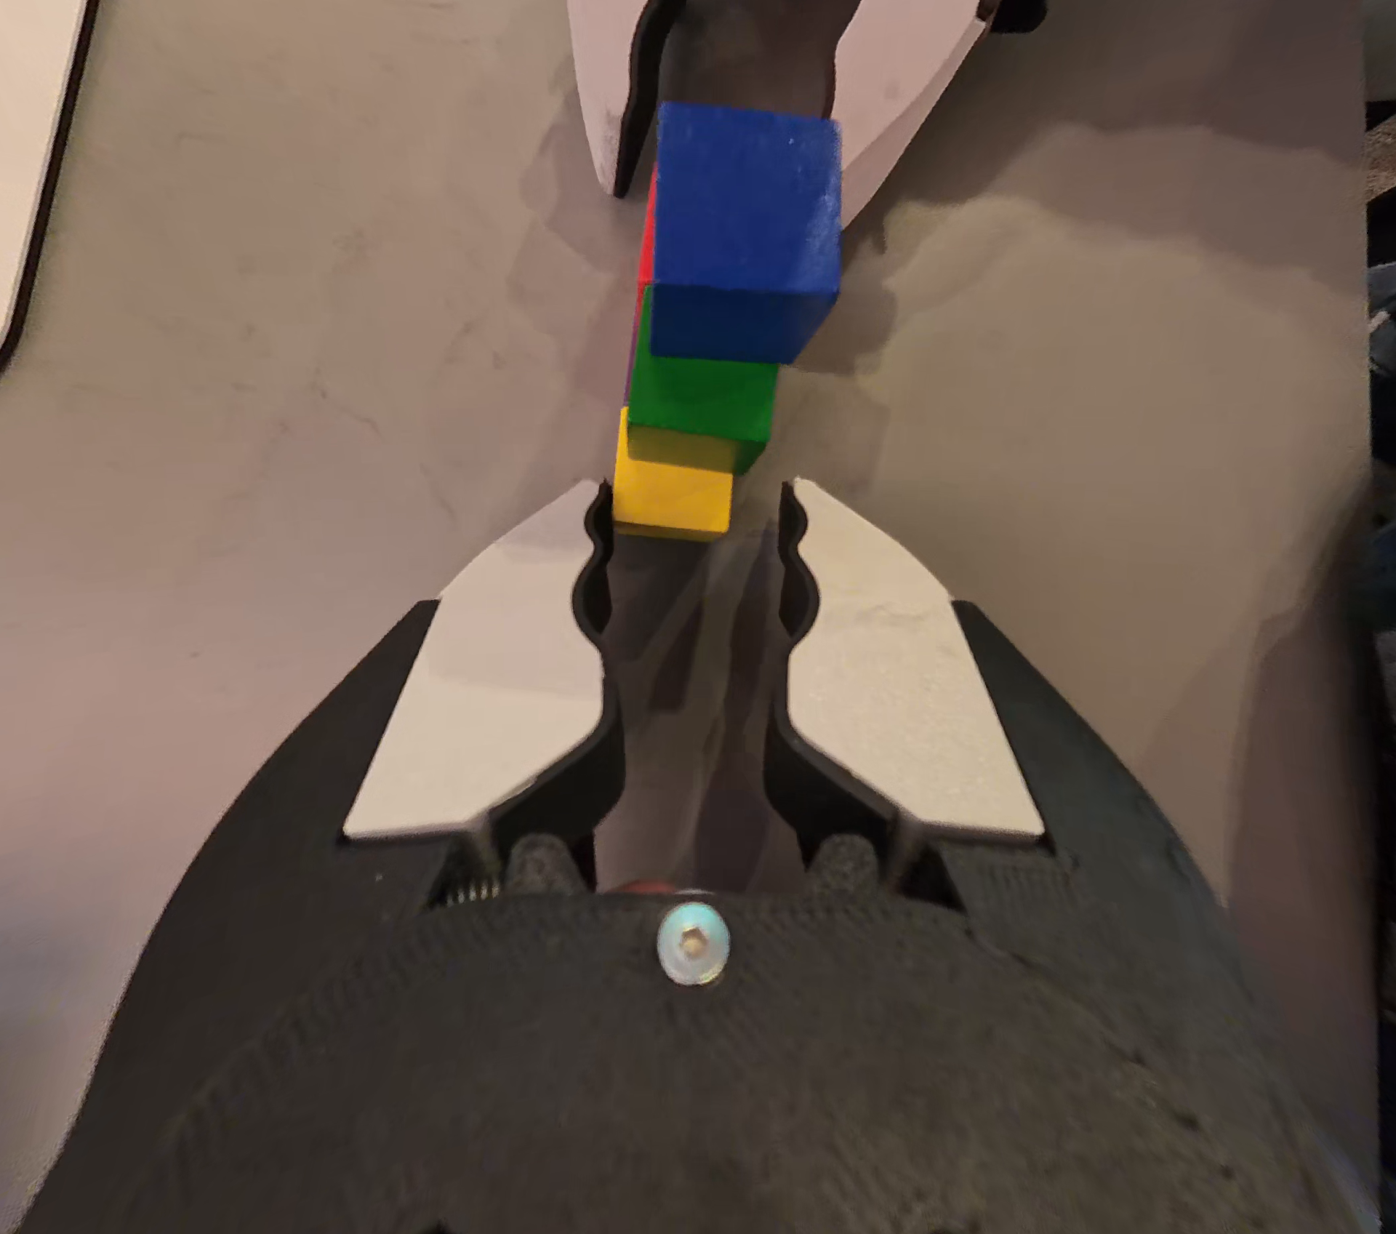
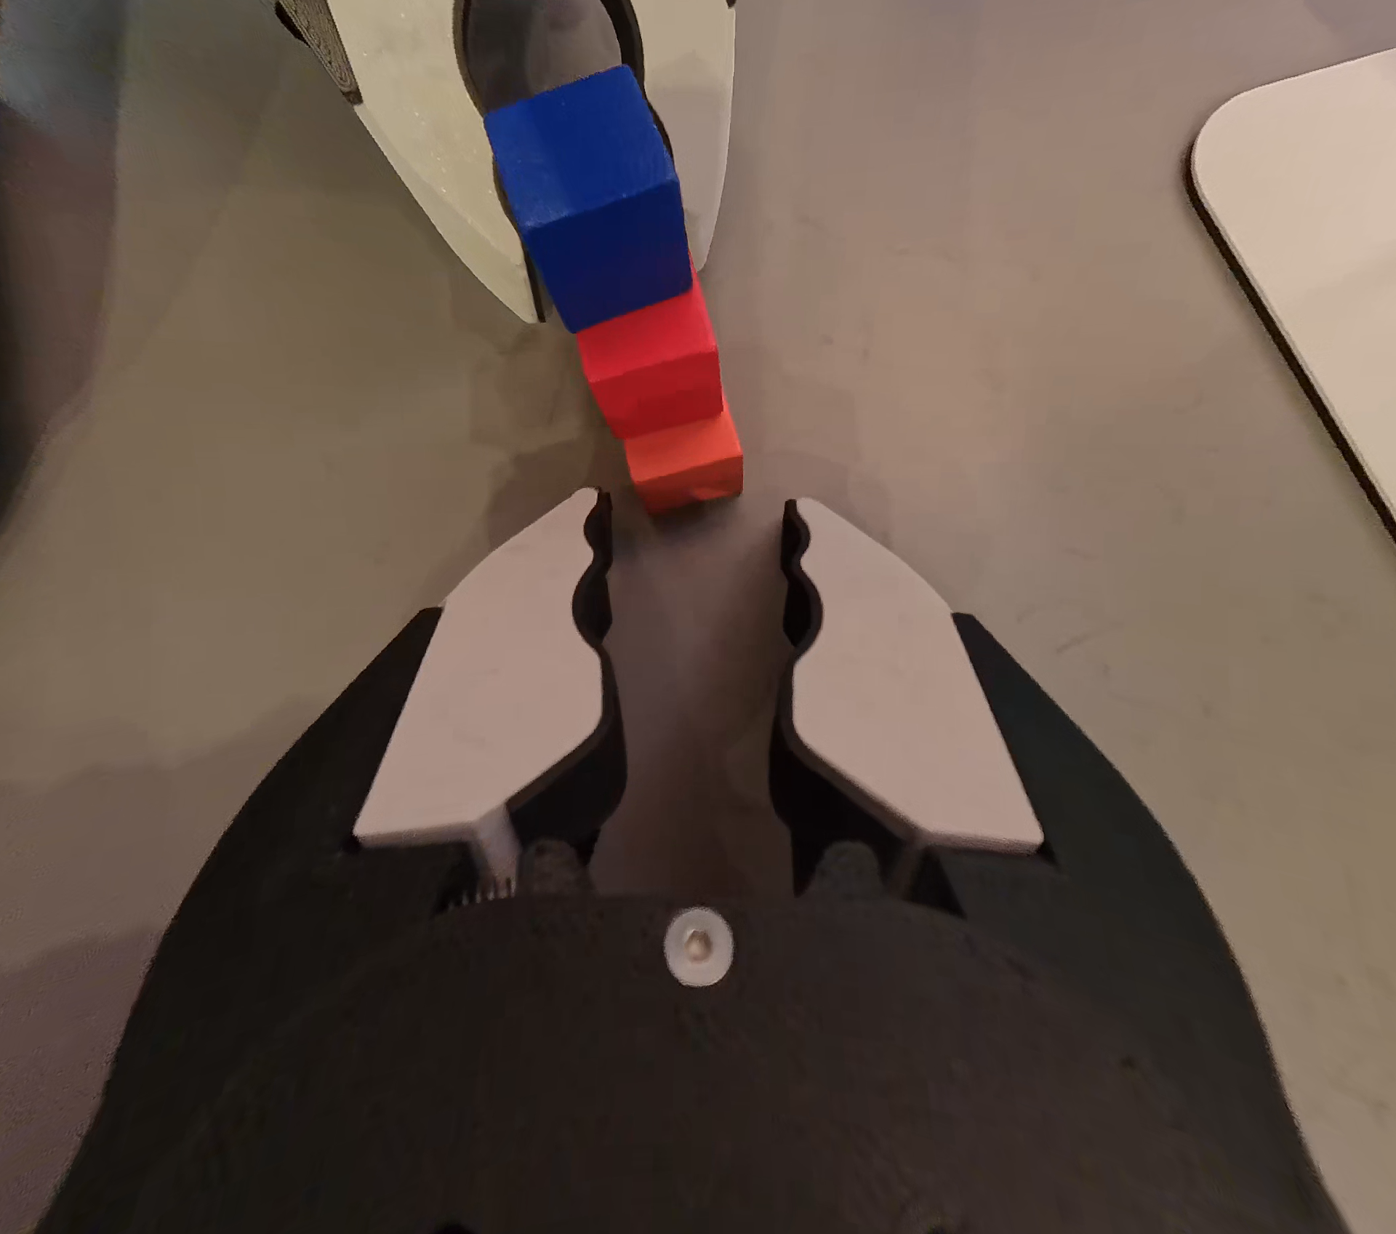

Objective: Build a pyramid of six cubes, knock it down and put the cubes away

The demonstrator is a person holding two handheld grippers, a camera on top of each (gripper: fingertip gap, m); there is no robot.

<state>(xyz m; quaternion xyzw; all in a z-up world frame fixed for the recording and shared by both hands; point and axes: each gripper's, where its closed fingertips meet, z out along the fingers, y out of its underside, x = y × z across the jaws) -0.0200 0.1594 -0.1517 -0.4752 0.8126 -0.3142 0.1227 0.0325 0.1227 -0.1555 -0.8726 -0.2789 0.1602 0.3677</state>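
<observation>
The pyramid stands complete on the grey table (image 1: pixel 302 291). From the left wrist view it rises yellow cube (image 1: pixel 672 499), green cube (image 1: pixel 702 397), blue cube (image 1: pixel 744 200) on top; from the right wrist view, orange cube (image 2: pixel 687 461), red cube (image 2: pixel 653 367), then the same blue cube. A purple sliver shows behind the green cube.

The left gripper (image 1: pixel 695 510) and right gripper (image 2: pixel 691 514) face each other across the stack, both released and holding nothing. The yellow cube sits at the left gripper's fingertips, unclamped.

Judged step: knock-down is due. The next move calls for a sideways push. A white board (image 2: pixel 1322 231) lies to the right, well apart from the stack.
</observation>
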